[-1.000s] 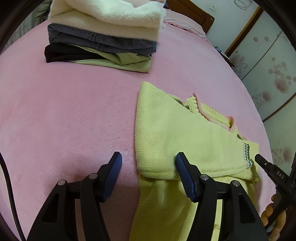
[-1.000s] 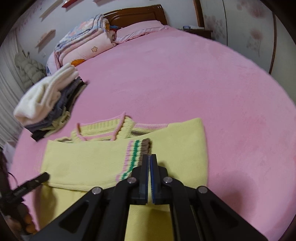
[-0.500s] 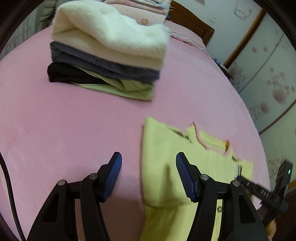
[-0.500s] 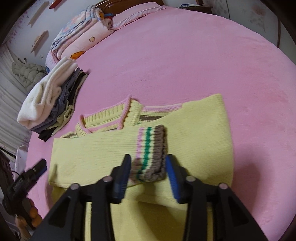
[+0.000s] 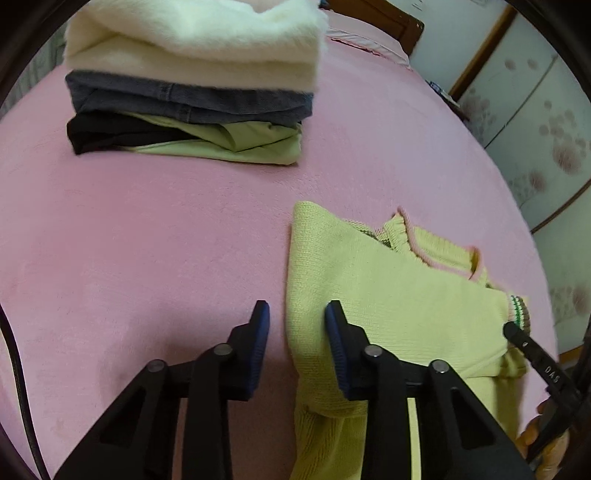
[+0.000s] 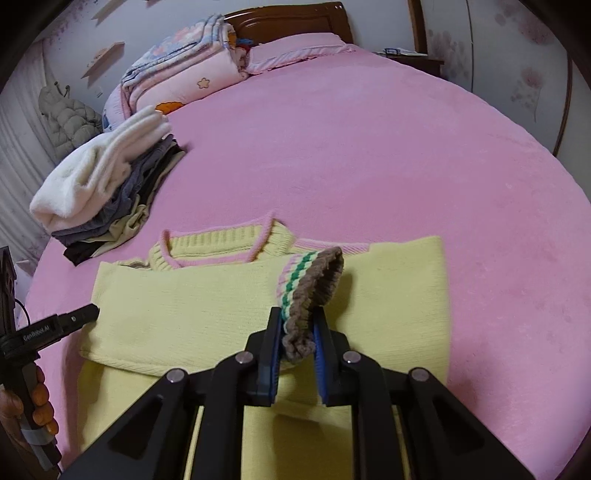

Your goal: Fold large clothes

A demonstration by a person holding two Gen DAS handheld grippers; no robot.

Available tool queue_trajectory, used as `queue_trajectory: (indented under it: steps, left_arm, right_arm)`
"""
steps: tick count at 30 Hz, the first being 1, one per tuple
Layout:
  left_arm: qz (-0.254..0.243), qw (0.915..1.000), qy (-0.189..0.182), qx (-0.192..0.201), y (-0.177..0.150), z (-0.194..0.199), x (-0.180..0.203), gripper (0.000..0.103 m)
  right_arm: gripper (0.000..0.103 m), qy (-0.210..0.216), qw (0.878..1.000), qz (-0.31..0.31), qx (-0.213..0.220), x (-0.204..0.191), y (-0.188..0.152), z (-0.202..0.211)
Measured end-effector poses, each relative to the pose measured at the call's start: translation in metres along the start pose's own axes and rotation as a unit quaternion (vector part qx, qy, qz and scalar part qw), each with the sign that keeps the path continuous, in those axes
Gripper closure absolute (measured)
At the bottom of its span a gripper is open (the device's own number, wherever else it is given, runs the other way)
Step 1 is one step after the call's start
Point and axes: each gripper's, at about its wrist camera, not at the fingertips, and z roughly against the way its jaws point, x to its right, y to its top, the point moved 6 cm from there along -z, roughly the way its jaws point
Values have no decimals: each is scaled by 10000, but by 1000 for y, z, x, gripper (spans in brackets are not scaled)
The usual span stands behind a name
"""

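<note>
A yellow knit sweater (image 6: 207,302) with pink collar trim lies partly folded on the pink bed, also in the left wrist view (image 5: 391,295). One sleeve is folded across its body. My right gripper (image 6: 297,332) is nearly shut around the striped sleeve cuff (image 6: 310,284), which stands up between its jaws. My left gripper (image 5: 295,321) is open and empty, straddling the sweater's left folded edge. Its tip shows in the right wrist view (image 6: 79,317); the right gripper's tip shows in the left wrist view (image 5: 517,332).
A stack of folded clothes (image 5: 192,77) with a white fleece on top sits at the far left, also seen in the right wrist view (image 6: 107,184). Folded quilts (image 6: 184,81), a pillow and the wooden headboard (image 6: 288,18) are behind. Pink bedspread (image 6: 369,147) spreads to the right.
My right gripper opened, then closed around the sleeve cuff, which now stands upright. My left gripper narrowed its opening and sits over the sweater's left edge.
</note>
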Motion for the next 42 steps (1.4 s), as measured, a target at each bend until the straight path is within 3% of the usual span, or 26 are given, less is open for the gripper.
queue_trajectory:
  steps: [2,6,10,12,14,16,18,26,32,42]
  left_arm:
    - [-242,9995,212,-27,-3,-5,6,84]
    - [-728,9951,669,20,-8,-15,15,85]
    - [-838,9935,771,88,-9,-9,19,83]
    - [-785,9938,779,102,-9,-2,18,74]
    - [-680,9947,764,121,-9,9,16,48]
    - [-574,9962,639,168,-8,22,16,38]
    - [-524,9972,471,238,-9,35,18,38]
    - [-563,9976,176,354,-16,65,46,38]
    - [-617,9979,18,177,-28,72,67,38]
    - [-855,9960,-7,260,-56,127,92,36]
  right_arm:
    - [88,-68,10000,-4,-64,5,-3,-5]
    - [88,-136,9998,-37,-108,10,-7,-14]
    - [87,-252,9994,-56,-227,9,-6,-17]
    - [83,-191,9992,-128,-339,9,-5,-13]
    - [80,-148,9989,-194,-403,11,-3,-7]
    - [76,-211,9988,-238,-365,13,-2,5]
    - [72,-270,9991,-226,-247,14,-1,19]
    - [71,-168,9993,172,284,-8,1,56]
    - [71,43,9982,493,342,-40,1,64]
    - [71,343,9953,801,423,-70,-22,112]
